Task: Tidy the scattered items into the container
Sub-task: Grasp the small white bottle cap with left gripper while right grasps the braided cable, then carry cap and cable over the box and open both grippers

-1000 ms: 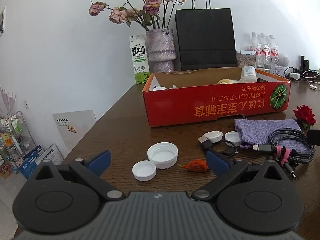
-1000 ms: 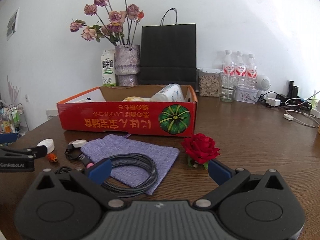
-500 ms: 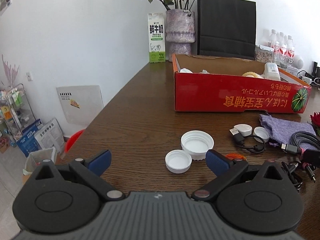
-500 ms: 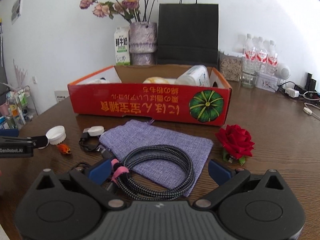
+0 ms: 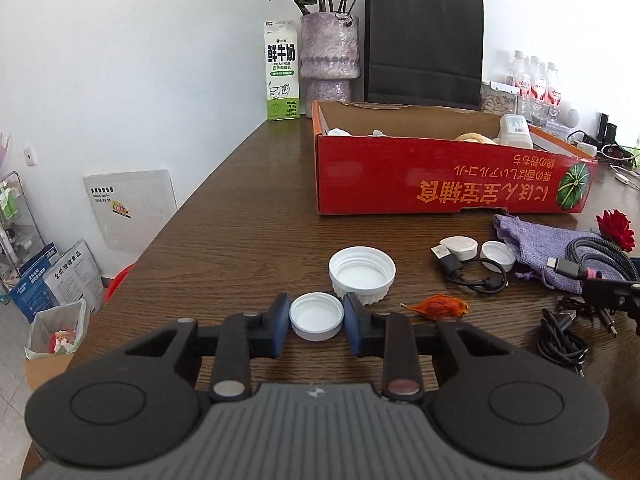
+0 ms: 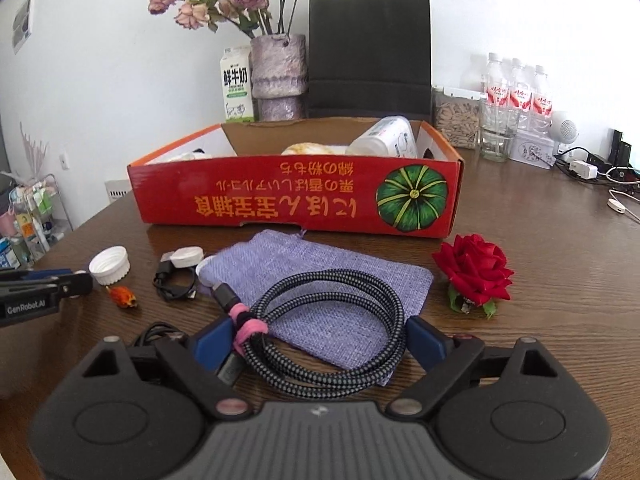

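Observation:
My left gripper (image 5: pixel 317 316) is closing, and its blue pads touch both sides of a small white cap (image 5: pixel 317 318) on the wooden table. A larger white cap (image 5: pixel 362 274) and an orange dried flower (image 5: pixel 436 306) lie just beyond. My right gripper (image 6: pixel 318 340) is closing around a coiled braided cable (image 6: pixel 332 320) that lies on a purple pouch (image 6: pixel 320 276). Its pads stand at the coil's sides without squeezing it. The red cardboard box (image 6: pixel 280 200) stands open behind, with a white bottle and other items inside.
A red rose (image 6: pixel 474 272) lies right of the pouch. A white charger puck (image 5: pixel 460 248) with a short black cable and another thin black cable (image 5: pixel 560 336) sit between the grippers. A vase, milk carton, black bag and water bottles line the back wall.
The left jaws have closed from wide apart onto the small white cap. The right jaws have narrowed a little around the braided cable after moving forward over it.

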